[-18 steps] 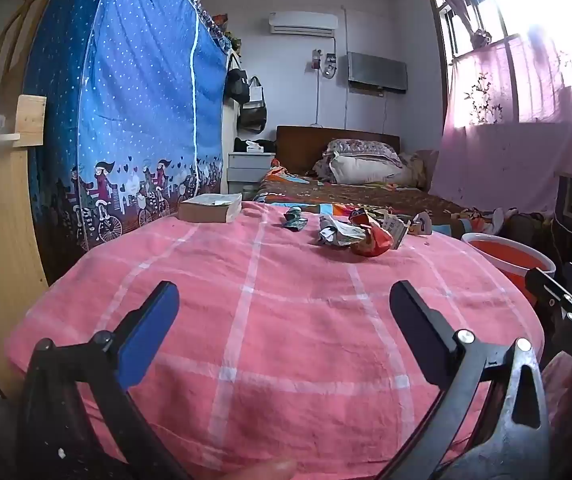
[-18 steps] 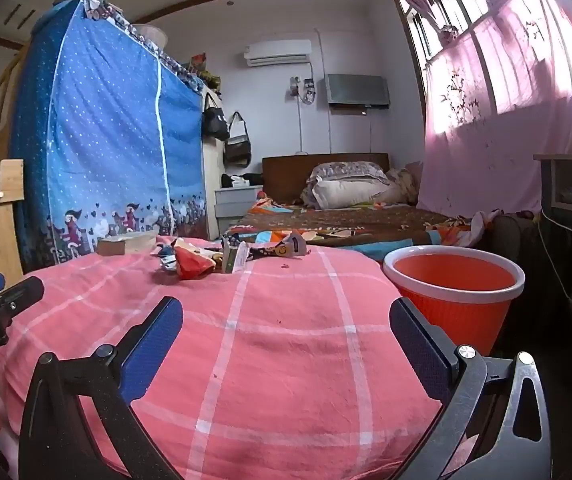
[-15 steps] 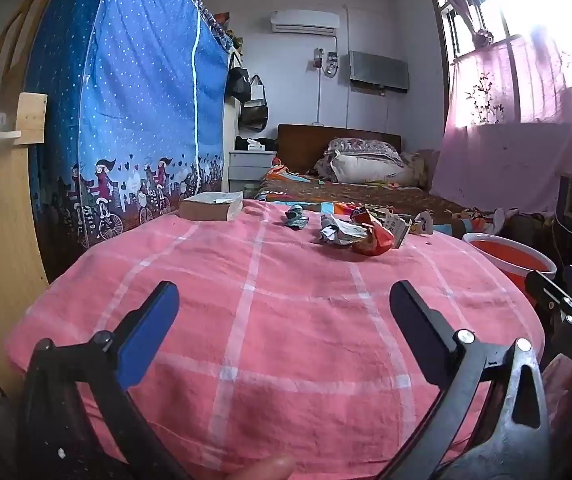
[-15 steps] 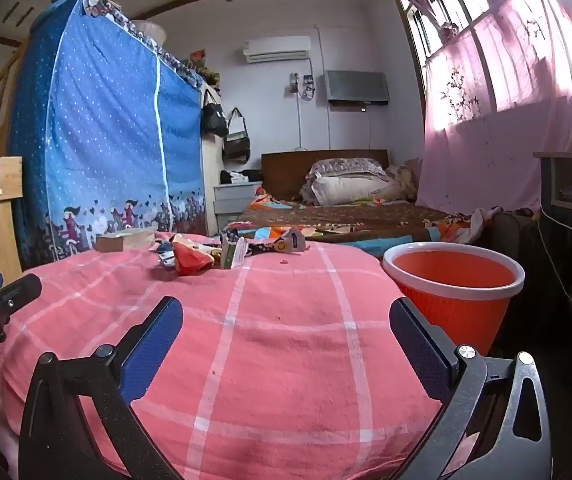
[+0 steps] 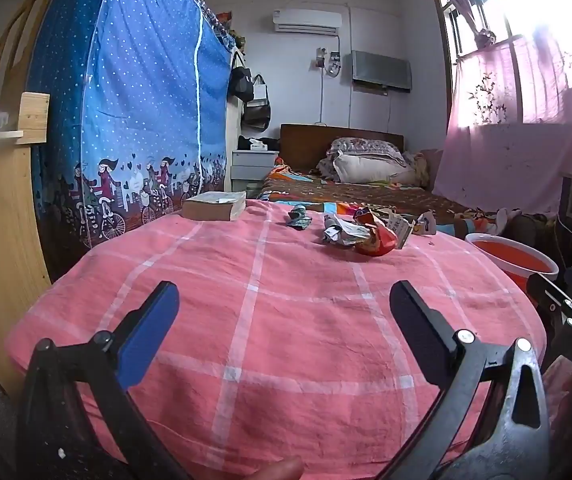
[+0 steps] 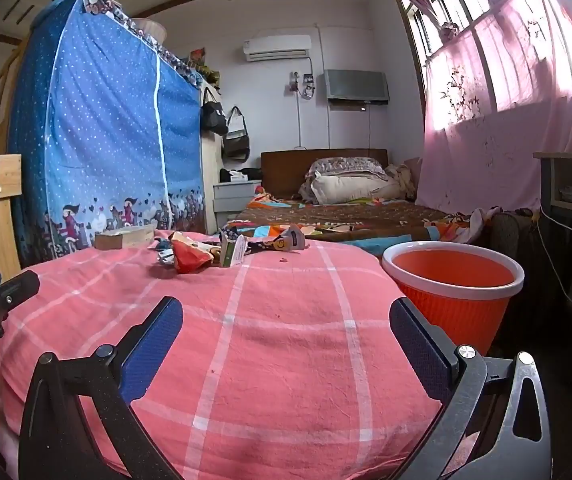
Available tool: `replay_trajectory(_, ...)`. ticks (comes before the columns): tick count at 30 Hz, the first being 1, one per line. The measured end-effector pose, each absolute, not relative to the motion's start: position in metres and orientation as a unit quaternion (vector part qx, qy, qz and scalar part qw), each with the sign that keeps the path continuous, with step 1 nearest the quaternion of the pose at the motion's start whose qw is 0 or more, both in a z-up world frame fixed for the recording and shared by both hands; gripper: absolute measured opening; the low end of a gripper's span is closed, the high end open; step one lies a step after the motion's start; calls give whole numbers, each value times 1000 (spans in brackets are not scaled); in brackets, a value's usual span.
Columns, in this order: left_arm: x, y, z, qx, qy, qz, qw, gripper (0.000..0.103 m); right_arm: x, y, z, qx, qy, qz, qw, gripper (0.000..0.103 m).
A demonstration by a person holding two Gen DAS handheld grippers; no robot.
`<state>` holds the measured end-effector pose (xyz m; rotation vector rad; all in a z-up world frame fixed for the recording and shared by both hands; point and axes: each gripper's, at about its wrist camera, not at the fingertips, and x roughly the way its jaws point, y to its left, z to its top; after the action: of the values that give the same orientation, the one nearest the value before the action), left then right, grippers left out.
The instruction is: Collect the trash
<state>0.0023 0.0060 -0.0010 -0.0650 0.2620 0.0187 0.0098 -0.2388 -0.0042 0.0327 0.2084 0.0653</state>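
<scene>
Looking along the left hand-held gripper (image 5: 283, 304), low in the frame, I see its jaws fully apart and holding nothing. The trash (image 5: 360, 232) lies in a small heap above the centre, far across the pink checked surface (image 5: 245, 320), so collecting has not started, I think.

From the right hand-held gripper (image 6: 286, 320), also wide and empty, the heap sits at centre left and the red bin (image 6: 452, 280) at right. Next comes a reach forward to one wrapper.
</scene>
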Motion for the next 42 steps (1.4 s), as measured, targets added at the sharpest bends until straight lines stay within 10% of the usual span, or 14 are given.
replay_trajectory(42,1,8,1,-32,129,10,991,103,9,-245,-9,22,109,28,993,103)
